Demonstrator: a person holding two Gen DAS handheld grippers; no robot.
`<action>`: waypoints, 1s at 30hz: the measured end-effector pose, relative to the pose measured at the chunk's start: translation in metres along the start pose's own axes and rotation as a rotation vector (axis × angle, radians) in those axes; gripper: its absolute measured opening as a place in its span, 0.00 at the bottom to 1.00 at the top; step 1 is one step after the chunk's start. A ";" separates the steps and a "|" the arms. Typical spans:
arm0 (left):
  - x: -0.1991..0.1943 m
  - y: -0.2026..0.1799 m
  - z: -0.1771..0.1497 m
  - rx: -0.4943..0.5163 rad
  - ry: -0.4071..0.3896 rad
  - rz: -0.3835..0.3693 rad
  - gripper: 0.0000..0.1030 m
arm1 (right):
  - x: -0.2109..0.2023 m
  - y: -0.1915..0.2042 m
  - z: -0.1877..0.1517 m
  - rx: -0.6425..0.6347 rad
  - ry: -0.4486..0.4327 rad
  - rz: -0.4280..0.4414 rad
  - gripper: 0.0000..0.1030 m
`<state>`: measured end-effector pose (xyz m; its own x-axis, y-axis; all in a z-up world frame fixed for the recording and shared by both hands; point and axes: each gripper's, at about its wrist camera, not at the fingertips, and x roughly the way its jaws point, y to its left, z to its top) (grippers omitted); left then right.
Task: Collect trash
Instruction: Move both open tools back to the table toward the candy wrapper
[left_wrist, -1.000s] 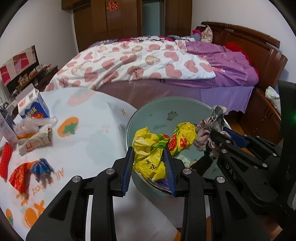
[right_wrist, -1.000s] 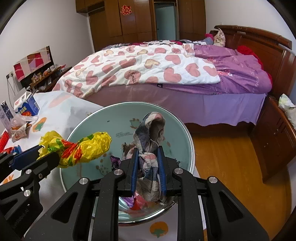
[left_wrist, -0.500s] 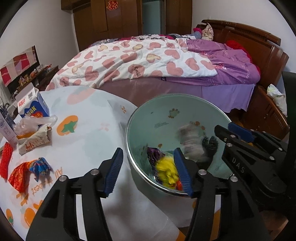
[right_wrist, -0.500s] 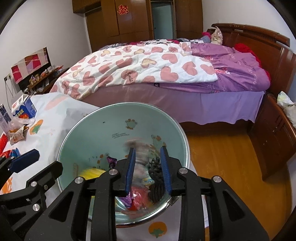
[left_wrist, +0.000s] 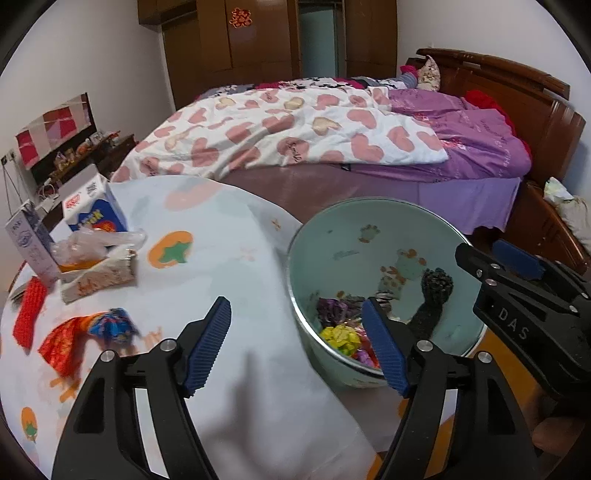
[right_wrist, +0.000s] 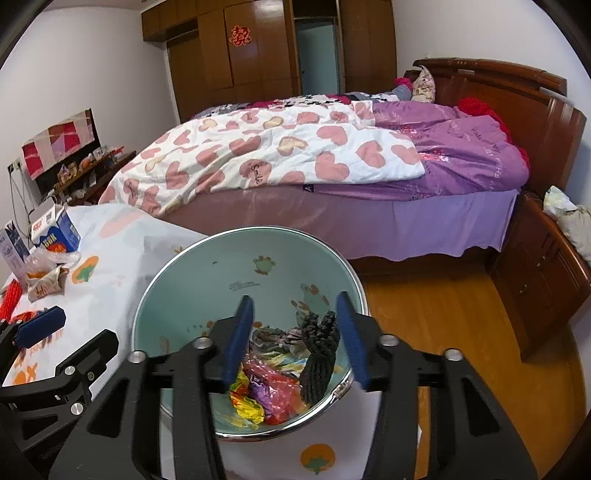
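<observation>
Trash that was clamped a second ago now lies in the pale green bin (right_wrist: 221, 273): the yellow wrapper (left_wrist: 341, 338) no longer sits between the left gripper's pads, and the checked cloth has left the right gripper's jaws and is hard to pick out in the heap. Both pairs of jaws have just been opening. The left gripper (left_wrist: 299, 347) stands wide apart with nothing between its blue pads, its right finger over the bin's near rim and its left finger over the tablecloth (left_wrist: 207, 266). The right gripper (right_wrist: 295, 338) is parted less widely, empty, and hangs above the bin's contents; a dark knitted piece (right_wrist: 319, 360) leans against the inner wall below it, apart from the pads.

Only the left wrist view shows the trash left on the table clearly: a red-and-blue wrapper (left_wrist: 85, 332), a red mesh strip (left_wrist: 31, 317), a crumpled paper pack (left_wrist: 98, 277), a clear plastic bag (left_wrist: 96, 242) and two cartons (left_wrist: 94, 206). It also catches the right gripper from the side, beyond the bin. The right wrist view looks deeper into the bin, showing red (right_wrist: 280, 391) and purple scraps beside the yellow wrapper, plus the wooden floor (right_wrist: 443, 332) by the bed (right_wrist: 295, 155).
</observation>
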<state>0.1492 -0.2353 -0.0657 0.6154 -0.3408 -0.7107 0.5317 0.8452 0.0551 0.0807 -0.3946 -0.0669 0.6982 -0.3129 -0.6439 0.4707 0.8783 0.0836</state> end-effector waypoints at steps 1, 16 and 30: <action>-0.003 0.003 -0.001 -0.002 -0.002 0.005 0.71 | -0.003 0.002 0.000 0.003 -0.009 -0.002 0.57; -0.033 0.086 -0.021 -0.134 -0.009 0.125 0.86 | -0.033 0.074 0.001 -0.081 -0.118 0.037 0.89; -0.065 0.221 -0.071 -0.311 0.027 0.301 0.88 | -0.036 0.172 -0.010 -0.215 -0.077 0.187 0.88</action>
<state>0.1860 0.0030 -0.0573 0.6982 -0.0530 -0.7139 0.1280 0.9904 0.0517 0.1310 -0.2285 -0.0365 0.8047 -0.1578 -0.5723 0.2106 0.9772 0.0267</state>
